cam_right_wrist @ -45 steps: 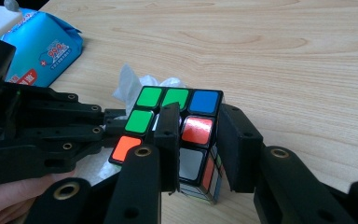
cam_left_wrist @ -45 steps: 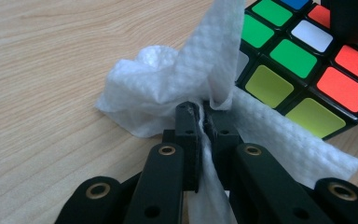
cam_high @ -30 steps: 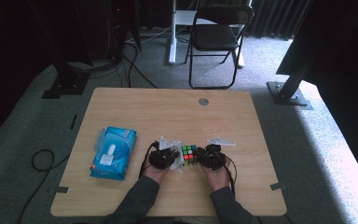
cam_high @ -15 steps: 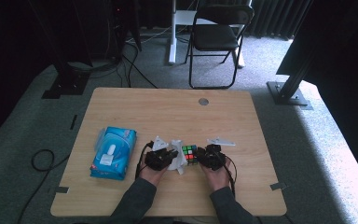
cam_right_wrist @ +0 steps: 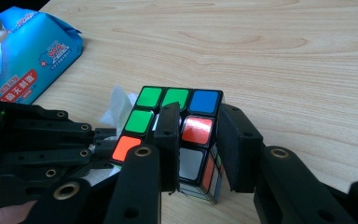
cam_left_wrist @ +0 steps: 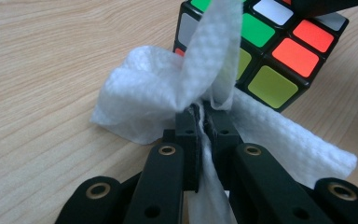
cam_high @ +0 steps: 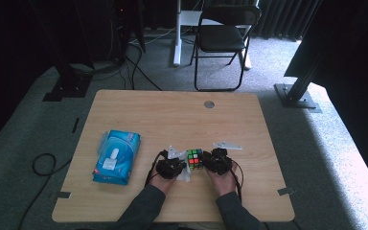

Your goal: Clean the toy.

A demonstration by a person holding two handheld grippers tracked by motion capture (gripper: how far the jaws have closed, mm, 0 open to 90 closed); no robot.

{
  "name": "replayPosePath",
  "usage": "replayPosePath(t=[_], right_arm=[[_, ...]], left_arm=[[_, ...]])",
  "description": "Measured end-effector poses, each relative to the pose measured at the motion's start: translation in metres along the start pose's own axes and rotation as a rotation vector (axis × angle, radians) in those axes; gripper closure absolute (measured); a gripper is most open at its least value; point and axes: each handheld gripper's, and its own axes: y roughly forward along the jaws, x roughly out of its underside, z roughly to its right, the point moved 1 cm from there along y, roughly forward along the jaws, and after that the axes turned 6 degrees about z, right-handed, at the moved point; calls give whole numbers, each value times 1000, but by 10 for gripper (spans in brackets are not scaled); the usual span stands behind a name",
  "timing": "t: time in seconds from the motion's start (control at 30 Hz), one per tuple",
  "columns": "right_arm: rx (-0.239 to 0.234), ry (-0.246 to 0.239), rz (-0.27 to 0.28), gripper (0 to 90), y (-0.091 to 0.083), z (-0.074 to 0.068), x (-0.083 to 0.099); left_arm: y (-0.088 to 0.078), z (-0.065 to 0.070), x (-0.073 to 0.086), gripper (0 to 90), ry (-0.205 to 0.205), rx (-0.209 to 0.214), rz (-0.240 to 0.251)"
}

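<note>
White embossed wipe is pinched between the closed jaws of the left gripper and lies against the puzzle cube. The right gripper is clamped on one corner of the cube, which rests on the wooden table near its front edge. Farther left lies a blue wipes pack.

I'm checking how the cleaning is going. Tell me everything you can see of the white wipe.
The white wipe is a thin, dimple-textured sheet, crumpled and bunched. The left gripper is shut on its middle; one fold rises and drapes against the puzzle cube, the rest spreads onto the wooden table. In the high view it lies beside the cube.
</note>
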Motion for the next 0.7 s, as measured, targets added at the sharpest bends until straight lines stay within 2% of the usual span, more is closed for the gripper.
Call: replayPosePath(t=[0.1,0.5,0.6,0.7], right_arm=[[0,1,0,701,0,0,0],[-5,-1,2,701,0,1,0],[-6,-1,1,700,0,1,0],[-5,-1,1,701,0,1,0]], left_arm=[[0,1,-1,859,10,-6,-4],[-3,-1,0,848,-8,-4,6],[-11,-2,-1,849,-11,-4,29],[-20,-1,-6,849,6,-4,52]])
